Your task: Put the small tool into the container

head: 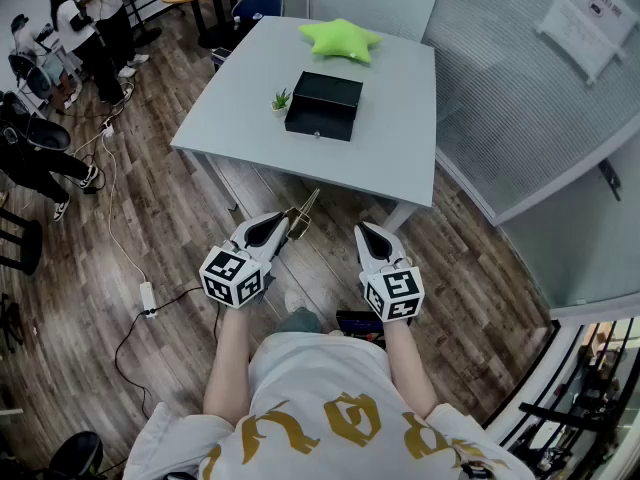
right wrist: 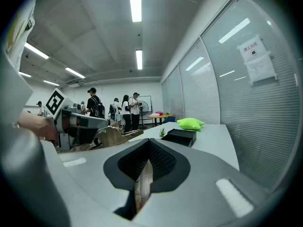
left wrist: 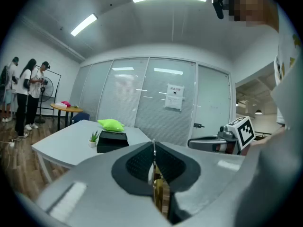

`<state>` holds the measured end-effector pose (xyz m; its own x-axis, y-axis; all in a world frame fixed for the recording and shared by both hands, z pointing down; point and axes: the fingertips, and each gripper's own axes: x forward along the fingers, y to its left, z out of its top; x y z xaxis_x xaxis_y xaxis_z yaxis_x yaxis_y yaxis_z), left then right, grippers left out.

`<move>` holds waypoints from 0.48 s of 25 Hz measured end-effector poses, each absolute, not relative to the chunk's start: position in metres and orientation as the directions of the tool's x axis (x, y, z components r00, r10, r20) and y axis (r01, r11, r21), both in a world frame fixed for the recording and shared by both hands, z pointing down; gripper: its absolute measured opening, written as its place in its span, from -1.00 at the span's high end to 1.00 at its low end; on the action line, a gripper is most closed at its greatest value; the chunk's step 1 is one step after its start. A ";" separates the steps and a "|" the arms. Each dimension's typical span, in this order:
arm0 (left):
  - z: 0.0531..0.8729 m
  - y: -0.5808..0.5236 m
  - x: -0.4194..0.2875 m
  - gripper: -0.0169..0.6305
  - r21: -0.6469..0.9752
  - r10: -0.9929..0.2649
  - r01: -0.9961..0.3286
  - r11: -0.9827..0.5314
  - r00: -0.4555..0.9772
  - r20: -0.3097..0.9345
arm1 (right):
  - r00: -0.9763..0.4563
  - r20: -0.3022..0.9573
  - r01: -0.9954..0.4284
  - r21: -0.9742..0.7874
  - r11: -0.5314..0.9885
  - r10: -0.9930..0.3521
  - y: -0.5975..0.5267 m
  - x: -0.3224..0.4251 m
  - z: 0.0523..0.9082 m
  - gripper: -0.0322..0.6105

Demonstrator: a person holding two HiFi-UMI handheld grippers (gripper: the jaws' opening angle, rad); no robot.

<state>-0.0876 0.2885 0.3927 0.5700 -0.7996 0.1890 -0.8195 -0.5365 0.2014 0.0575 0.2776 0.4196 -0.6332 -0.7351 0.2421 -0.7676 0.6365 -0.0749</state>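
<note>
The small tool [head: 303, 213], a brass-coloured piece with a thin metal blade, sticks out forward from my left gripper [head: 283, 226], which is shut on it. In the left gripper view the blade [left wrist: 153, 151] stands upright between the closed jaws. The container, a black box [head: 322, 106], sits on the grey table [head: 395, 138] ahead of both grippers, well apart from them. My right gripper [head: 366, 230] is level with the left one above the wood floor, shut with nothing in it. In the right gripper view the tool [right wrist: 116, 135] shows at the left and the box [right wrist: 180, 137] far ahead.
A lime green star cushion [head: 340, 40] lies at the table's far end and a tiny potted plant [head: 281, 101] stands left of the box. A glass partition [head: 520, 88] runs along the right. People [head: 95, 18] stand at the far left, and a cable with a power strip [head: 147, 297] crosses the floor.
</note>
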 end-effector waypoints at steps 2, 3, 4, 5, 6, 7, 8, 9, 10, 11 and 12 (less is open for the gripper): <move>0.394 0.293 -0.080 0.88 0.204 -0.782 -0.802 -0.561 0.595 0.187 | -0.633 0.241 -0.769 -0.086 0.634 -0.735 0.280 0.059 0.420 0.83; 0.396 0.295 -0.077 0.88 0.204 -0.776 -0.797 -0.569 0.602 0.188 | -0.634 0.242 -0.768 -0.089 0.634 -0.734 0.282 0.060 0.420 0.83; 0.398 0.297 -0.074 0.88 0.205 -0.772 -0.794 -0.573 0.607 0.190 | -0.636 0.243 -0.767 -0.090 0.636 -0.733 0.283 0.061 0.421 0.83; 0.400 0.298 -0.071 0.87 0.207 -0.770 -0.792 -0.574 0.608 0.193 | -0.638 0.244 -0.765 -0.091 0.638 -0.730 0.285 0.062 0.422 0.83; 0.402 0.298 -0.068 0.88 0.211 -0.768 -0.791 -0.575 0.610 0.196 | -0.639 0.245 -0.764 -0.092 0.639 -0.729 0.286 0.063 0.423 0.83; 0.404 0.299 -0.065 0.88 0.215 -0.765 -0.789 -0.576 0.612 0.199 | -0.640 0.247 -0.763 -0.093 0.640 -0.728 0.287 0.065 0.423 0.83; 0.405 0.300 -0.062 0.88 0.219 -0.763 -0.787 -0.577 0.615 0.200 | -0.640 0.249 -0.763 -0.093 0.640 -0.727 0.289 0.067 0.424 0.83; 0.406 0.301 -0.060 0.88 0.223 -0.762 -0.786 -0.576 0.615 0.200 | -0.641 0.250 -0.762 -0.092 0.641 -0.726 0.290 0.070 0.425 0.83; 0.407 0.303 -0.058 0.88 0.229 -0.764 -0.786 -0.574 0.615 0.197 | -0.642 0.251 -0.761 -0.090 0.642 -0.725 0.291 0.072 0.425 0.83; 0.407 0.304 -0.057 0.88 0.237 -0.766 -0.787 -0.570 0.613 0.193 | -0.641 0.250 -0.761 -0.088 0.642 -0.726 0.293 0.075 0.424 0.83; 0.407 0.306 -0.056 0.88 0.245 -0.769 -0.787 -0.566 0.611 0.188 | -0.638 0.248 -0.764 -0.085 0.640 -0.729 0.294 0.078 0.423 0.83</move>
